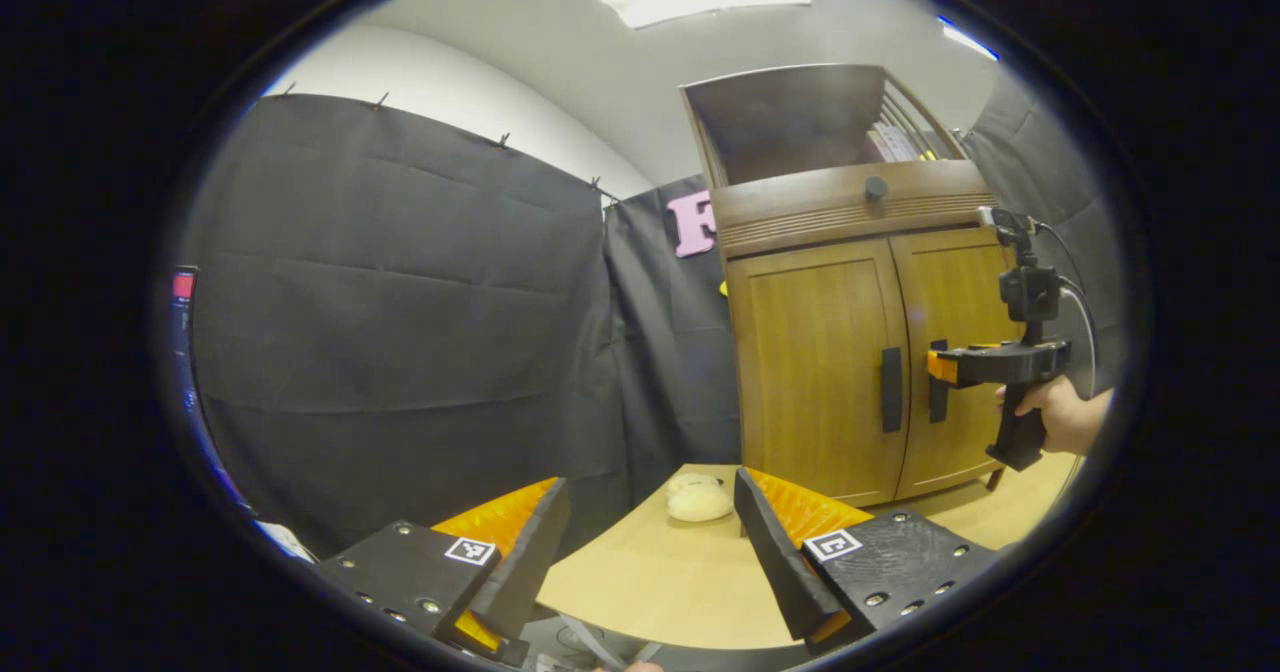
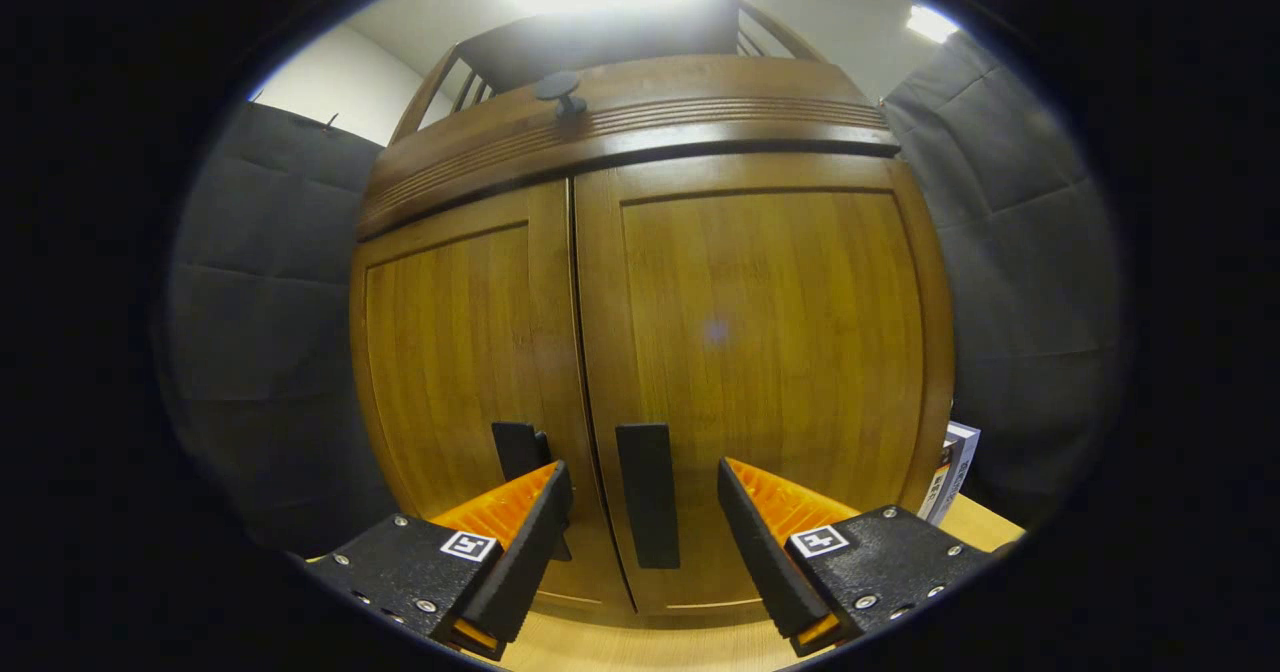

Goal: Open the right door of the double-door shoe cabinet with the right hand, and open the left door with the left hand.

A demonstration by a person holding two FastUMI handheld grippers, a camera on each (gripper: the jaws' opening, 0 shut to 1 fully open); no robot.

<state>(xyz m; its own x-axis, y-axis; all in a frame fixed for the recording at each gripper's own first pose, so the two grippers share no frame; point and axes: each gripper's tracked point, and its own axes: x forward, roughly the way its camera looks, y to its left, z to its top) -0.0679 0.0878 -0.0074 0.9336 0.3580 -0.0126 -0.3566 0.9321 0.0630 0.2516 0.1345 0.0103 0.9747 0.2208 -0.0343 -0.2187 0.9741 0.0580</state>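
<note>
Wooden shoe cabinet (image 1: 850, 352) standing on a pale table (image 1: 660, 572), both doors closed.
Left gripper (image 1: 650, 542) in the foreground, fingers spread wide apart, holding nothing, well short of the cabinet. Small cream-coloured lump (image 1: 699, 498) lying on the table between the fingers. Right gripper (image 1: 940, 367), held in a hand (image 1: 1065, 414), reaching the right door's dark handle (image 1: 937, 382).

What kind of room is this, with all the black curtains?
Probably a recording booth made to look a bit like a home. Black cloth hangs as walls around a wooden shoe cabinet on a light table, and a hand holds a camera-topped right gripper at its doors.
</note>
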